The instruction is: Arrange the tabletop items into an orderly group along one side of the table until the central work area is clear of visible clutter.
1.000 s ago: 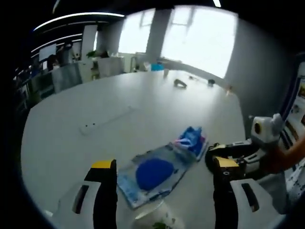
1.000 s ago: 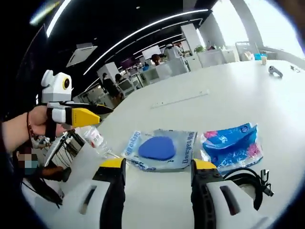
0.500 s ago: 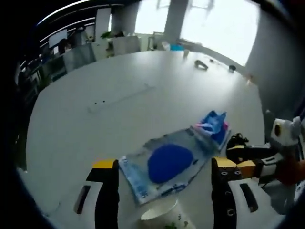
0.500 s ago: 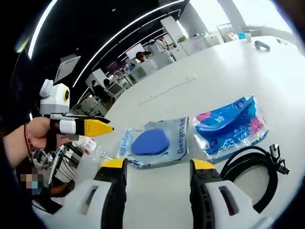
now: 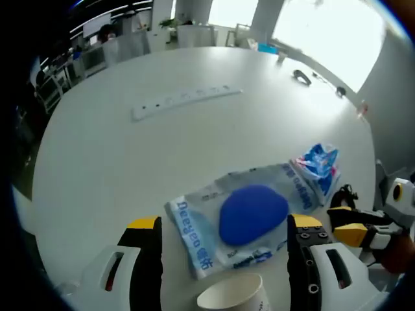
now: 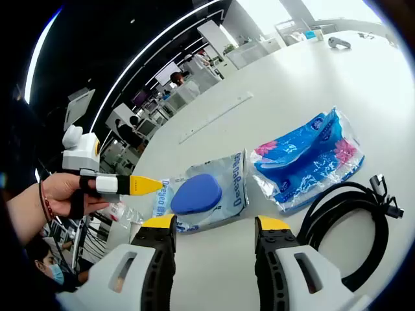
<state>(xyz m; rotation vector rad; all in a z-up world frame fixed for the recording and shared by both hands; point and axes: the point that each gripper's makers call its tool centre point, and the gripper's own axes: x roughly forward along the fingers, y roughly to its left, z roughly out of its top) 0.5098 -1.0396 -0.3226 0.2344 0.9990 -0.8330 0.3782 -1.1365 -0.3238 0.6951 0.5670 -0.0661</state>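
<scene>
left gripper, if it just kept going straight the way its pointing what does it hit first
Likely the clear packet with the blue pad, lying just ahead between the open jaws of the left gripper; the paper cup sits nearer but low, though depth is unclear.

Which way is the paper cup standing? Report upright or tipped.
Upright. In the left gripper view the paper cup shows its round open rim facing up, between the open left gripper. Contents cannot be told.
</scene>
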